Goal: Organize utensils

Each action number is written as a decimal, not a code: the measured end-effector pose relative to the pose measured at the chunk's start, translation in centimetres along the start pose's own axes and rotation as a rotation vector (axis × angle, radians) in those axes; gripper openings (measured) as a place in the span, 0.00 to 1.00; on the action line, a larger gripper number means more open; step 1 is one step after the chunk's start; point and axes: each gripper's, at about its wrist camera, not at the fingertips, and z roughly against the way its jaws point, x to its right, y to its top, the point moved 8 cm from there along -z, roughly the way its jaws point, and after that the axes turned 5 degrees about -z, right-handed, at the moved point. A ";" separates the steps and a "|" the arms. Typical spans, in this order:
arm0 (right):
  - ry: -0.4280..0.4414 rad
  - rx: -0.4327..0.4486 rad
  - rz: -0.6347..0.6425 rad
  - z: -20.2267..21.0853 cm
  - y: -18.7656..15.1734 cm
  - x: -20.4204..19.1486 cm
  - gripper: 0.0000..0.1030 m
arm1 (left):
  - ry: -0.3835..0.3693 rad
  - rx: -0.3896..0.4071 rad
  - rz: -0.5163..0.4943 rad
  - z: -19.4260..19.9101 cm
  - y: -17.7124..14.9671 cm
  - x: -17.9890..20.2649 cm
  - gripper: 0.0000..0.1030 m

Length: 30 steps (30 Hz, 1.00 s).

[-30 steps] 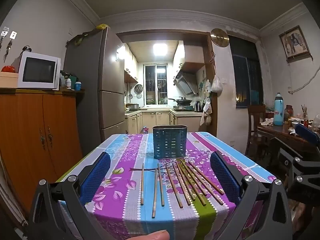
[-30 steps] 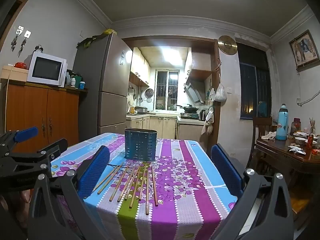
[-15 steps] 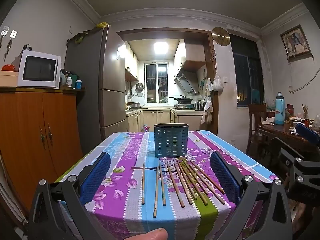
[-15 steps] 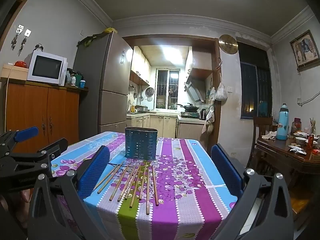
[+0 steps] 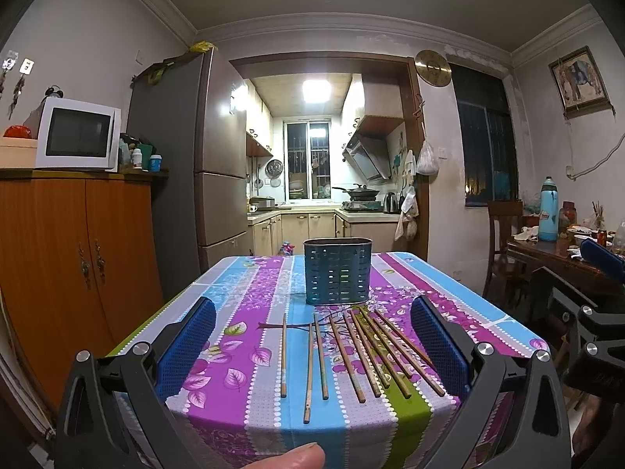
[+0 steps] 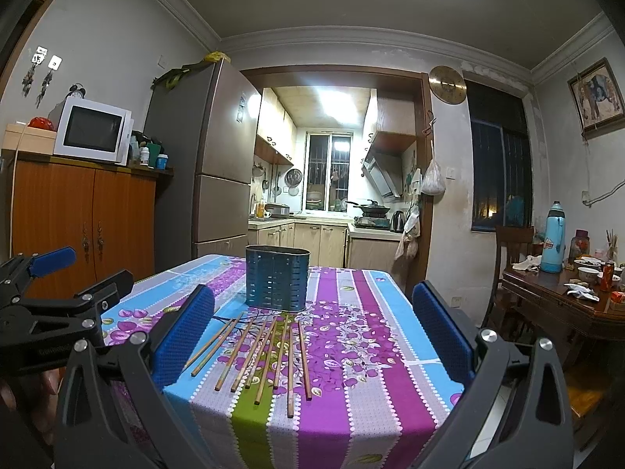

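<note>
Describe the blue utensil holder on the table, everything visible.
The utensil holder is a dark blue oval tub, apparently metal, its walls perforated with rows of small slots. It stands upright on the floral tablecloth, near the table's middle, just behind the row of chopsticks. Nothing sticks out above its rim; its inside is hidden.

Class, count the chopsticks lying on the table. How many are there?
9 chopsticks, as far as can be told. Three lie spaced apart on the left; six fan out tightly on the right, all in front of the blue holder. Overlapping ones may hide another.
</note>
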 end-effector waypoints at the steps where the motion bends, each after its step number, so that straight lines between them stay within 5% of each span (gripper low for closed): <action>1: -0.001 0.000 0.000 0.0 -0.1 0.0 0.95 | 0.000 0.000 0.001 0.0 0.0 0.0 0.97; 30: 0.000 -0.009 0.001 -1.1 -1.7 -0.3 0.95 | 0.006 -0.011 0.001 -0.6 -0.2 -0.5 0.97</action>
